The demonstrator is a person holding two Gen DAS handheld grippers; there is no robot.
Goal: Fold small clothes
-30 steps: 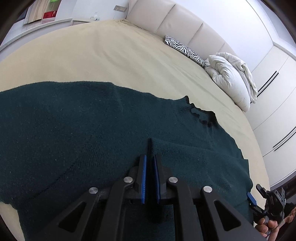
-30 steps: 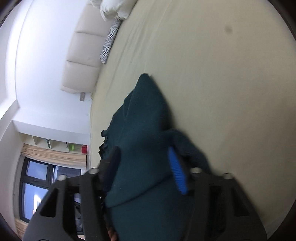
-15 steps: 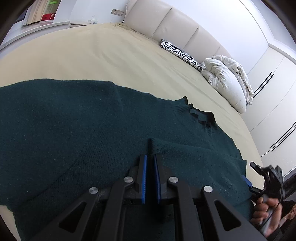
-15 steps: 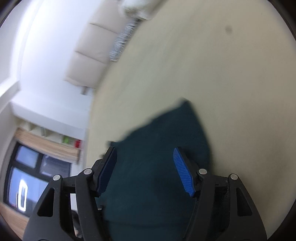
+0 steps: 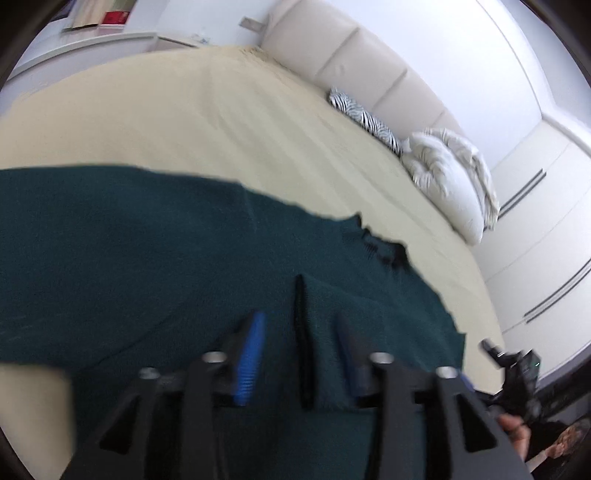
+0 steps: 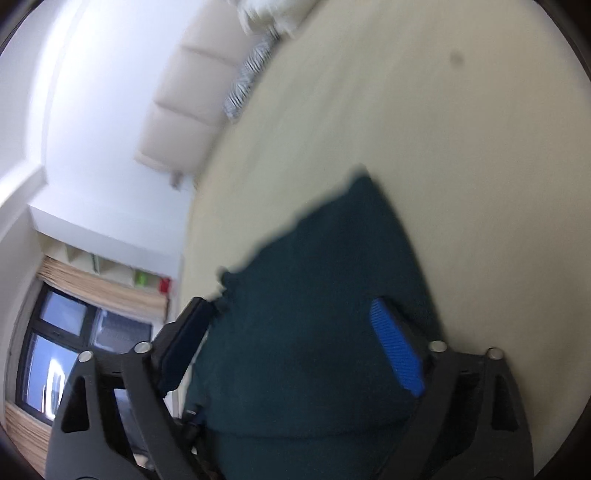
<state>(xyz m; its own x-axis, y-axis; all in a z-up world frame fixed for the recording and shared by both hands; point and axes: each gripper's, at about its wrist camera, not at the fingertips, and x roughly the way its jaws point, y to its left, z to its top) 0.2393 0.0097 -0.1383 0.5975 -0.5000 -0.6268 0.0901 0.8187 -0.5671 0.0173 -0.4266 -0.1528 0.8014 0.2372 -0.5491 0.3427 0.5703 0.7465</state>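
Both claws have just opened: left claw (image 5: 299, 354) and right claw (image 6: 291, 354) released the green sweater (image 5: 147, 266).

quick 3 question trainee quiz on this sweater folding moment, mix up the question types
1. True or false: the left gripper is clamped on the dark green sweater.
2. Which lies nearest the white duvet at the headboard? A) zebra-print pillow B) sweater collar C) red box on the shelf
3. Fill in: the sweater lies on a ____-coloured bedspread.

Key
1. False: both the left and the right gripper have just been opening; each has its jaws apart over the sweater, pads not pressing it.
2. A
3. Beige
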